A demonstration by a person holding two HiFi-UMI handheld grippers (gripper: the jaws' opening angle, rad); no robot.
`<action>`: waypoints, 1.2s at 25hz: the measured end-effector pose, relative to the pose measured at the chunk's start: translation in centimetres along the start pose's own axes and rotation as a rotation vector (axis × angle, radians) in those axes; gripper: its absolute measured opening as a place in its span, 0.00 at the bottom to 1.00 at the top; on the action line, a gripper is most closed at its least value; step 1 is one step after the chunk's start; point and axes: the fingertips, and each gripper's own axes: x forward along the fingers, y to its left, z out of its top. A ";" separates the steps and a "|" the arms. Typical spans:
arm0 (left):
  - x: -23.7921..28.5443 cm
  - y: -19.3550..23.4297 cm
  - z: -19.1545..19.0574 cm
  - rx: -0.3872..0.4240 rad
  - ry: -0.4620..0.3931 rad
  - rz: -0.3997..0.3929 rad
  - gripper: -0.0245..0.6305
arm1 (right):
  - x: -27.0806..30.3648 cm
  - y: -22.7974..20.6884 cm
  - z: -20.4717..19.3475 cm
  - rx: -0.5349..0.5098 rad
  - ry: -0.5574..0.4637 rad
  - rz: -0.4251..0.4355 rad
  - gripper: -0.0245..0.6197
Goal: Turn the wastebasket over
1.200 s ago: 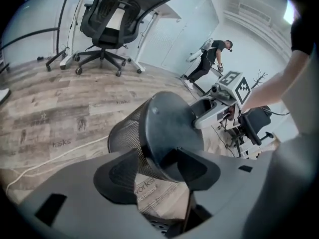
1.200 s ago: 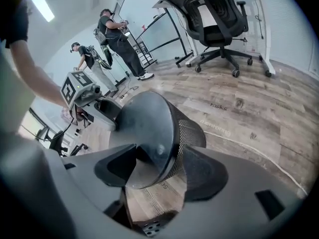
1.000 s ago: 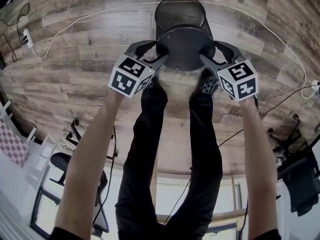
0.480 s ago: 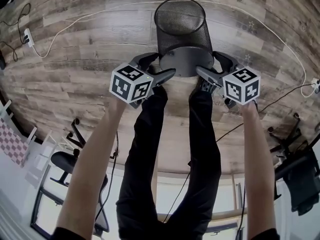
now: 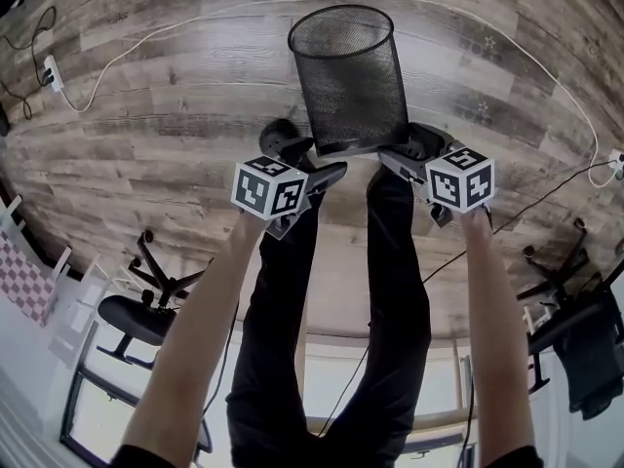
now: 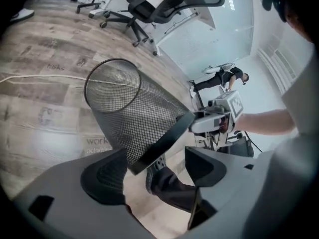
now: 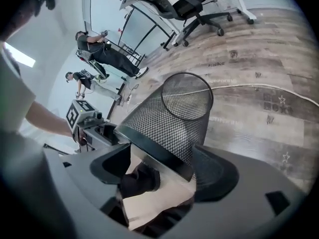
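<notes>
The black mesh wastebasket was on the wood-plank floor, its open mouth up and away from the person and its solid base band nearest their feet. It looked to be standing on that base, though a slight tilt could not be ruled out.

At the base's left edge was the left gripper. Its jaws were spread wide, having just been opening, and the base band lay in the gap with neither pad pressing on it. At the base's right edge, the right gripper had its jaws apart too, also just opened, with the band crossing the gap unclamped.

Just behind the base were the person's dark trouser legs. A white cable ran over the floor beyond the wastebasket's mouth. An office chair stood well off to the wastebasket's left.
</notes>
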 end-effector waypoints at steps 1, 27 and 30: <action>0.2 0.5 -0.2 -0.016 -0.009 0.018 0.59 | 0.5 0.0 -0.7 -0.006 0.016 -0.002 0.61; 7.3 9.6 -5.2 0.336 0.217 0.206 0.59 | 9.4 -5.0 -8.4 -0.194 0.183 -0.082 0.61; 7.5 9.7 -5.4 0.337 0.217 0.220 0.58 | 9.3 -5.0 -8.5 -0.174 0.187 -0.073 0.61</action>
